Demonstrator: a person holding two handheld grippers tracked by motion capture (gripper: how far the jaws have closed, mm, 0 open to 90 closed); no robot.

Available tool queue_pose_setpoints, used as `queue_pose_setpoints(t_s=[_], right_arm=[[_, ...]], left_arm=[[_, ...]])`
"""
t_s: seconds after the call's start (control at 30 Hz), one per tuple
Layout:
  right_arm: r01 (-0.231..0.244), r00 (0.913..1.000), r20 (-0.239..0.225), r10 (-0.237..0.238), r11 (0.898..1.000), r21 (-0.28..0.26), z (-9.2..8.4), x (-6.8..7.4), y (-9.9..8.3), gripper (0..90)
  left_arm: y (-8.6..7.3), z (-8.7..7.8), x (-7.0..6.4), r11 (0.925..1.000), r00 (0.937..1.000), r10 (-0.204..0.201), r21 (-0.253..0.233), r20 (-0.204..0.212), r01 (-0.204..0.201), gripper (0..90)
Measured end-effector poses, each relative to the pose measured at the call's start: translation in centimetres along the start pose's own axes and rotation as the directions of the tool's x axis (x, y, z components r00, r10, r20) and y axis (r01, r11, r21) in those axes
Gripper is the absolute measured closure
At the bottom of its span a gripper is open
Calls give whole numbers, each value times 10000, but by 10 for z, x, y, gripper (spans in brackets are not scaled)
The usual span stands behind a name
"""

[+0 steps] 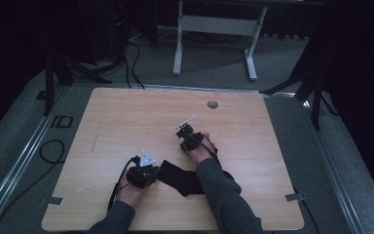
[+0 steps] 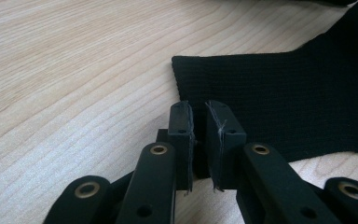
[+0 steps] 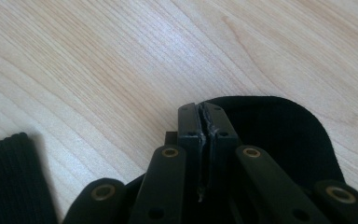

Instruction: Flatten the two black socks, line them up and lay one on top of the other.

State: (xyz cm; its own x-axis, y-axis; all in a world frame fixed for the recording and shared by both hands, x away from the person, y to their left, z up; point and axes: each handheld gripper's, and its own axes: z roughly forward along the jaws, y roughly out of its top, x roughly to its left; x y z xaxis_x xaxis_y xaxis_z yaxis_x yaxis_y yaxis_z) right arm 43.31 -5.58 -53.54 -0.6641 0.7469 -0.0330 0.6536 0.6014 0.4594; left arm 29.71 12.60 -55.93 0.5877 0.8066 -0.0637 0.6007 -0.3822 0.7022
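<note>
Two tools at work on one black sock (image 1: 177, 179), lying on the pale wooden desk (image 1: 126, 117) close to the person's edge, between the two hands.

Looks like the grasping step of a fold or a straighten-out, one end of the sock per tool. Over on the right tool (image 3: 203, 109): jaws brought tight together, no gap to speak of, just a frayed line between the pads. Rounded toe (image 3: 284, 126) bulging right behind and beside those jaws, so apparently pinched at its rim, though hard to be certain how much fabric sits in there.

Now the left tool (image 2: 199, 109): jaws narrow, a slim slit showing between the pads, tips right at the lower edge of the ribbed cuff (image 2: 242, 79). Cannot tell whether cloth is actually nipped in that slit or merely lying beyond it.

Next move, by the look of it: lifting the toe end and carrying it across toward the cuff, or pulling the two ends apart to flatten things. Calls for a firm hold on the right and a steady anchor on the left, so the cuff stays put. Worth confirming the left bite first. Thin, limp knit, likely to slip out of a shallow pinch or bunch up if dragged flat along the wood.
</note>
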Motion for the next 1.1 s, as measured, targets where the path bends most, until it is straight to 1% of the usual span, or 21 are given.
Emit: queue_pose_setpoints(t_s=[0.07, 0.13, 0.27, 0.4, 0.63, 0.77, 0.83, 0.93, 1.0, 1.1], right_arm=[[-168, 9988, -458, 166, 9999, -37, -1, -2, 0, 871], [-233, 9980, -588, 224, 9996, -151, -4, -2, 0, 870], [-215, 9966, -805, 179, 9988, -441, -14, -2, 0, 866], [-358, 9933, -1124, 279, 9970, -689, -23, -6, -1, 865], [-419, 9890, -1463, 220, 9900, -1349, -51, -15, -7, 864], [-410, 9893, -1450, 161, 9845, -1704, -70, -21, -15, 863], [-370, 9908, -1347, 113, 9811, -1901, -79, -25, -21, 862], [-363, 9948, -1009, 149, 9764, -2130, -92, -33, -31, 862], [-463, 9959, -856, 278, 9738, -2228, -99, -39, -38, 862], [-578, 9979, -435, 490, 9705, -2341, -108, -47, -49, 862]], left_arm=[[0, 0, 0, 10000, 10000, -3, 1, 10, 3, 809], [0, 0, 0, 10000, 10000, -14, -15, 18, 14, 808], [0, 0, 0, 10000, 10000, 13, 1, -6, -13, 809], [0, 0, 0, 10000, 10000, 17, 6, -28, -17, 809], [0, 0, 0, 10000, 10000, 0, -7, 2, 0, 808], [0, 0, 0, 10000, 10000, 10, -6, -14, -10, 808], [0, 0, 0, 10000, 10000, 6, -9, -22, -6, 809], [0, 0, 0, 10000, 10000, 20, -6, -25, -20, 809], [0, 0, 0, 10000, 10000, 12, -25, -14, -12, 808], [0, 1, -1, 10000, 10000, -12, -56, -32, 12, 808]])
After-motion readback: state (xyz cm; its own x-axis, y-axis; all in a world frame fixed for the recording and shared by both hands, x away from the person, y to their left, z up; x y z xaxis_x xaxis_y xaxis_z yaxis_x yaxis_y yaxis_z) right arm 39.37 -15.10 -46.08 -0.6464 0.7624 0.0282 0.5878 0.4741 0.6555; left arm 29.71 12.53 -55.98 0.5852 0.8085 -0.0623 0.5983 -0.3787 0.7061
